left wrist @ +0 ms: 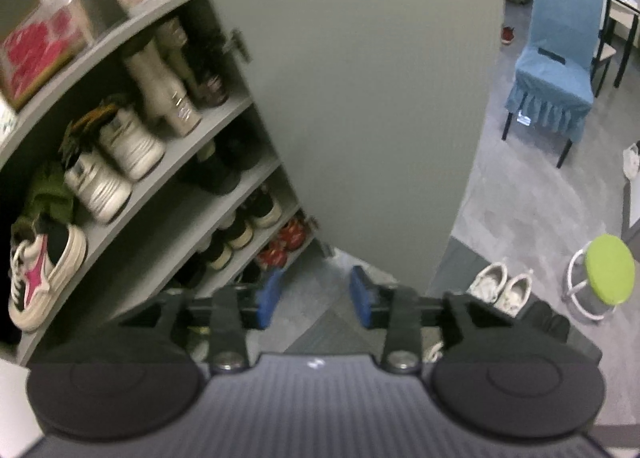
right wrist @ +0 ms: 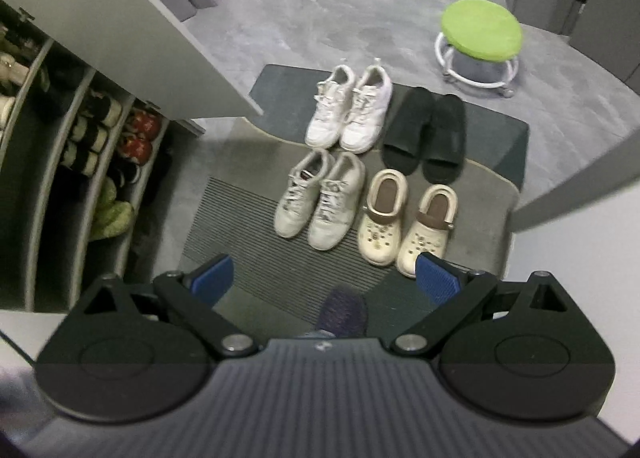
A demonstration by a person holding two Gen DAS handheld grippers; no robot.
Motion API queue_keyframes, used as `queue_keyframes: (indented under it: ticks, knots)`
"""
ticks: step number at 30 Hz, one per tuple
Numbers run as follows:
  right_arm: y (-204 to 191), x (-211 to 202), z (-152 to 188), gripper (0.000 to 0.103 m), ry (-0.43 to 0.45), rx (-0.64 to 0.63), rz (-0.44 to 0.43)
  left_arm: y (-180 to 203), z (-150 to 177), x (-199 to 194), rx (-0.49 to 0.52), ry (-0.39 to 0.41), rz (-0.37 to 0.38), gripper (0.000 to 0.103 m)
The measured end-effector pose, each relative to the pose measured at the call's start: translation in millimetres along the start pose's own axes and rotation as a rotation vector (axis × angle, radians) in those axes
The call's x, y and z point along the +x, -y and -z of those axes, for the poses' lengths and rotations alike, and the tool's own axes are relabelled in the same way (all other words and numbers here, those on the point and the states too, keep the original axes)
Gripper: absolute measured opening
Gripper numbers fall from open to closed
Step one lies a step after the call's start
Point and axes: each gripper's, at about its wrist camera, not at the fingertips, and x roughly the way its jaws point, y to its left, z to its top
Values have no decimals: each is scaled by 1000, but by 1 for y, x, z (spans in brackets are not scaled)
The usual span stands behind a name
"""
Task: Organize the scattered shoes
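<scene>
The right gripper (right wrist: 324,278) hovers above the mat (right wrist: 248,258), jaws spread and empty. Four shoe pairs lie ahead; the cream clogs (right wrist: 404,218) sit nearest, by its right finger. The left gripper (left wrist: 314,300), also spread and empty, faces the cabinet door (left wrist: 360,118).

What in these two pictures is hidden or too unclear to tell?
- Left view: the dark shoes on the cabinet's third shelf are lost in shadow; kind unclear.
- Left view: the left tool covers the white sneakers' near ends.
- Right view: the right tool covers the purple shoe's rear.
</scene>
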Motion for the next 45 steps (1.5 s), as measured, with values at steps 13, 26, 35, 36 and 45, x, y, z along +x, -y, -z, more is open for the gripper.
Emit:
queue_keyframes:
  ticks: [13, 26, 35, 36, 45]
  knots:
    - [-26, 271, -50, 100, 58, 157, 117, -58, 141, 133, -107, -7, 48, 71]
    - [-33, 581, -73, 83, 116, 341, 268, -45, 266, 383, -178, 137, -2, 71]
    - [-8, 658, -51, 63, 298, 338, 313, -95, 257, 463, -344, 211, -20, 71]
    - [-11, 659, -49, 55, 318, 326, 318, -97, 254, 465, -341, 243, -30, 71]
    - [-56, 639, -21, 35, 496, 181, 307, -108, 241, 468, -378, 273, -71, 71]
